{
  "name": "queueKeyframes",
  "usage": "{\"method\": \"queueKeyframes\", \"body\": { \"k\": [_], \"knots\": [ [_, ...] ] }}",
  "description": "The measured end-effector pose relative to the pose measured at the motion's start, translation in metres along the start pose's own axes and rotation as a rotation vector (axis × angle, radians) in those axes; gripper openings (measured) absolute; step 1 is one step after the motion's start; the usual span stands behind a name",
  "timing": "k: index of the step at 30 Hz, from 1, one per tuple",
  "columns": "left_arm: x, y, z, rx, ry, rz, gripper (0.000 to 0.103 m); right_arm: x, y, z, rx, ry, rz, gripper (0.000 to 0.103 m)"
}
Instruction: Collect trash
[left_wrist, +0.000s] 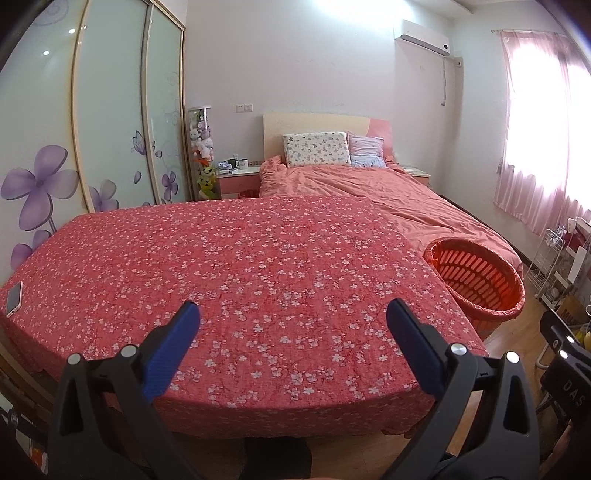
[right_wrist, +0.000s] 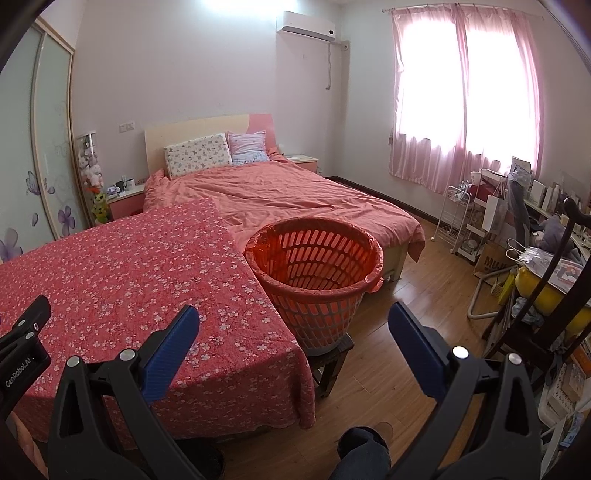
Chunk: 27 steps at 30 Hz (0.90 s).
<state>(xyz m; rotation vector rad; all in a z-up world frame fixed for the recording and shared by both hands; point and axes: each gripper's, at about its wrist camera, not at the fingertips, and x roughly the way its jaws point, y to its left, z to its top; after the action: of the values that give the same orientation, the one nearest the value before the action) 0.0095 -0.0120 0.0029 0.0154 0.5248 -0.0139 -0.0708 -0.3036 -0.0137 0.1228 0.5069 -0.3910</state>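
Both the left hand-held gripper (left_wrist: 293, 314) and right hand-held gripper (right_wrist: 293, 317) gape wide above the counter (left_wrist: 258, 266) edge; only the left view shows the phone (left_wrist: 14, 298), while the basket (right_wrist: 314, 273) stands beside it.

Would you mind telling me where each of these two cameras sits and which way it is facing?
Left wrist: on the left gripper, open, facing the floral-covered table and the bed beyond.
Right wrist: on the right gripper, open, over the table's right edge, facing the orange basket; the person's foot shows below.
Shared: table, basket, bed.
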Motion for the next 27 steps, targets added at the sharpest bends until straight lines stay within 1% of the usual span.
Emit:
{"method": "queueKeyframes", "body": {
  "k": [15,27],
  "knots": [
    [-0.0008,0.0007,0.0005,-0.001,-0.003,0.001,0.099,0.0016,-0.0023,0.0055,0.004,0.001,-0.004,0.101],
    [-0.001,-0.0006,0.0006,-0.001,-0.002,0.001,0.099,0.0033,-0.0092,0.0014,0.012,0.004,-0.007,0.101]
  ]
}}
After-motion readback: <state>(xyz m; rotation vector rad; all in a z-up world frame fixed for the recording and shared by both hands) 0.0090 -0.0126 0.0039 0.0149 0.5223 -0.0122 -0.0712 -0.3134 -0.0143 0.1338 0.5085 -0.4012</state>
